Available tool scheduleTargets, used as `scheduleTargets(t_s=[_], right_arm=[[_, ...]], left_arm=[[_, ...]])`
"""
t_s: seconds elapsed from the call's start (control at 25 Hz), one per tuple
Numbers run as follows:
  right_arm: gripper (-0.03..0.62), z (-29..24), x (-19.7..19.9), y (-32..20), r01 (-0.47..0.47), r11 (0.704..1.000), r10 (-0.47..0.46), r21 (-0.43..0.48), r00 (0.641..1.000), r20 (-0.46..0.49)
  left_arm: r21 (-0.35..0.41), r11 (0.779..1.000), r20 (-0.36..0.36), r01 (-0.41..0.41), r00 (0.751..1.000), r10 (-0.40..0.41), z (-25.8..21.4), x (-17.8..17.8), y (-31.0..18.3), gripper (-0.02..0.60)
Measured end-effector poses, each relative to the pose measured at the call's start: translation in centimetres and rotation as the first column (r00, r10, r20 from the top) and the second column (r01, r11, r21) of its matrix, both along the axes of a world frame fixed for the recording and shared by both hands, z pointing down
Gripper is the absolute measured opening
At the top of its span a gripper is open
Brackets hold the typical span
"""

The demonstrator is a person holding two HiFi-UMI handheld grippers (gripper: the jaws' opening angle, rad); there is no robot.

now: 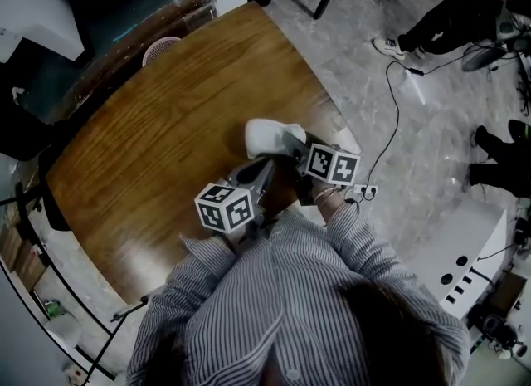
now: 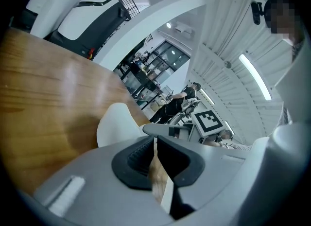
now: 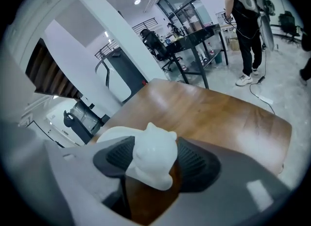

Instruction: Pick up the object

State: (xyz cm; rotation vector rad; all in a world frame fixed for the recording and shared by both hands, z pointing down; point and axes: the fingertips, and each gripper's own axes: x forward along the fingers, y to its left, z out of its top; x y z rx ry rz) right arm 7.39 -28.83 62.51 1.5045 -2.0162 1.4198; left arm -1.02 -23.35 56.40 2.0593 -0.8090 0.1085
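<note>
A small white animal figurine (image 1: pixel 265 137) stands on the brown wooden table (image 1: pixel 158 152), near its right edge. My right gripper (image 1: pixel 288 145) reaches it from the right. In the right gripper view the figurine (image 3: pixel 154 154) fills the gap between the two black ribbed pads (image 3: pixel 197 164), very close to both, and I see no firm squeeze; its base is over the wood. My left gripper (image 1: pixel 265 167) hovers just in front of the figurine, jaws nearly together with nothing between them. In the left gripper view the figurine (image 2: pixel 116 125) shows beyond those jaws (image 2: pixel 155 154).
The table's right edge (image 1: pixel 332 106) runs close behind the figurine. On the grey floor lie a cable and a power strip (image 1: pixel 367 190). People sit at the upper right (image 1: pixel 452 19). A white box (image 1: pixel 465 251) stands at the right.
</note>
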Motion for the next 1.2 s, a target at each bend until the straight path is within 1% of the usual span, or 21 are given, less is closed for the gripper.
scheduleTargets(t_s=[0.2,0.28,0.36,0.48,0.56,0.64,0.72,0.84,0.96,1.04,1.2], right_arm=[[0.278,-2.5,-0.6,-0.7,-0.013,0.998,0.010,0.068,0.999,0.051],[0.277,-4.0,-0.5,-1.3,-0.017,0.993,0.010,0.117,0.998,0.060],[0.278,-5.8,-0.3,-2.0,-0.008,0.984,0.000,0.179,0.999,0.046],[0.278,-8.5,0.2,-2.7,0.021,0.964,-0.023,0.264,1.000,0.007],[0.277,-10.0,0.4,-2.7,0.035,0.953,-0.035,0.301,0.999,-0.004],[0.278,-11.0,0.5,-2.6,0.050,0.944,-0.048,0.327,0.999,-0.014],[0.276,-11.6,0.4,-2.3,0.067,0.937,-0.064,0.342,0.998,-0.021],[0.276,-11.6,-0.1,-1.5,0.088,0.938,-0.088,0.336,0.996,-0.015],[0.276,-11.1,-0.6,-0.7,0.082,0.947,-0.097,0.312,0.995,0.033],[0.276,-10.8,-0.6,-0.4,0.080,0.950,-0.098,0.301,0.994,0.047],[0.276,-11.2,-0.7,0.0,0.075,0.949,-0.103,0.307,0.992,0.076]], left_arm=[[0.032,0.999,-0.011,0.008,1.000,-0.008,-1.4,-0.3,0.7,0.021],[0.051,0.999,-0.035,0.017,0.999,-0.016,-2.3,-0.6,0.9,0.021],[0.080,0.996,-0.066,0.045,0.997,-0.040,-3.5,-1.3,0.7,0.021],[0.136,0.981,-0.089,0.136,0.988,-0.124,-5.1,-3.4,0.1,0.020],[0.172,0.963,-0.092,0.205,0.977,-0.192,-6.0,-5.2,-0.3,0.018],[0.198,0.943,-0.079,0.268,0.963,-0.258,-6.5,-6.8,-0.6,0.017],[0.207,0.926,-0.049,0.315,0.949,-0.312,-6.6,-8.1,-0.7,0.017],[0.205,0.916,-0.015,0.344,0.937,-0.349,-6.3,-9.3,-0.8,0.017],[0.205,0.915,0.015,0.348,0.933,-0.359,-5.9,-9.9,-0.8,0.017],[0.199,0.917,0.032,0.346,0.933,-0.359,-5.6,-10.0,-0.8,0.019],[0.195,0.917,0.045,0.349,0.930,-0.364,-5.4,-10.0,-0.7,0.020]])
